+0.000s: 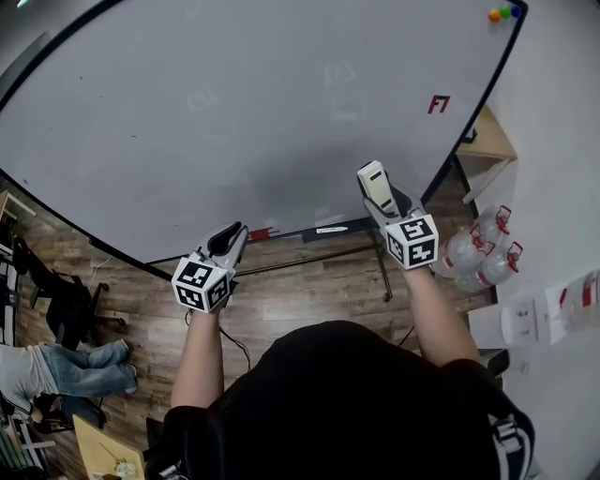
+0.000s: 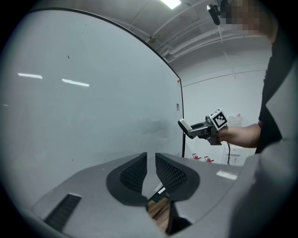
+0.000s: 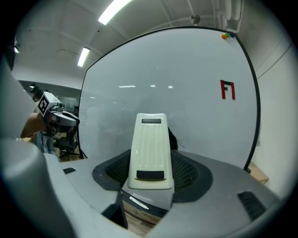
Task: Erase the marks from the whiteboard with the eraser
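Observation:
The big whiteboard (image 1: pixel 234 112) fills the top of the head view. It carries a red mark (image 1: pixel 439 104) near its right edge, also seen in the right gripper view as the red mark (image 3: pixel 227 89), plus faint smudges. My right gripper (image 1: pixel 373 183) is shut on a cream eraser (image 1: pixel 375 186), held just off the board's lower part, left of and below the mark. In the right gripper view the eraser (image 3: pixel 150 151) stands upright between the jaws. My left gripper (image 1: pixel 236 232) hangs shut and empty by the board's bottom edge; its jaws nearly meet (image 2: pixel 151 160).
A marker (image 1: pixel 330 229) and a small red item (image 1: pixel 262 231) lie on the board's tray. Coloured magnets (image 1: pixel 504 13) sit at the top right corner. Water bottles (image 1: pixel 478 248) and a wooden shelf (image 1: pixel 487 141) stand at the right, and a seated person (image 1: pixel 56 370) with chairs is at the left.

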The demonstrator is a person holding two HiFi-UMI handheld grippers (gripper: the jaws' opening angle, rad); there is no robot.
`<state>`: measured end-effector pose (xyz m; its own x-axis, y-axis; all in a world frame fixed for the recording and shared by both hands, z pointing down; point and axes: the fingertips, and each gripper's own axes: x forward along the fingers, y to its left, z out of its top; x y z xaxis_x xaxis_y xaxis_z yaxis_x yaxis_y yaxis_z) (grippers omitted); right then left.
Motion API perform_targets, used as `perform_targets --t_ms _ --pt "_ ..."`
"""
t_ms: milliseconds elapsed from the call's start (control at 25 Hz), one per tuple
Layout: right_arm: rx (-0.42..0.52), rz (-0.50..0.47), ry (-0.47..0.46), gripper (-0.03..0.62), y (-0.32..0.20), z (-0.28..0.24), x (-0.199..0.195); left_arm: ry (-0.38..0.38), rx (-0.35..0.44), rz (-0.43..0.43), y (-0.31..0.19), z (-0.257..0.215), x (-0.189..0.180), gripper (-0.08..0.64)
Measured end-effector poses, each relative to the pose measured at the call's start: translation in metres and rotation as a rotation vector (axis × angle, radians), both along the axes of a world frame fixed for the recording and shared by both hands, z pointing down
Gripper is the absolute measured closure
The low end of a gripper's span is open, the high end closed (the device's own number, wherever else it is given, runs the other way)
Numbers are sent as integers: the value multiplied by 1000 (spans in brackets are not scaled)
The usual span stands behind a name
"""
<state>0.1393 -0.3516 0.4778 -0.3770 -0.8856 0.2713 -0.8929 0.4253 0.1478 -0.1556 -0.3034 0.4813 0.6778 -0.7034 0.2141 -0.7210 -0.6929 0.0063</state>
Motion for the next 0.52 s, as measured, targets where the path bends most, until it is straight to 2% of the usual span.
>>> perform_targets --t_ms 520 --pt "-20 18 -24 342 10 16 10 3 -4 10 2 2 4 509"
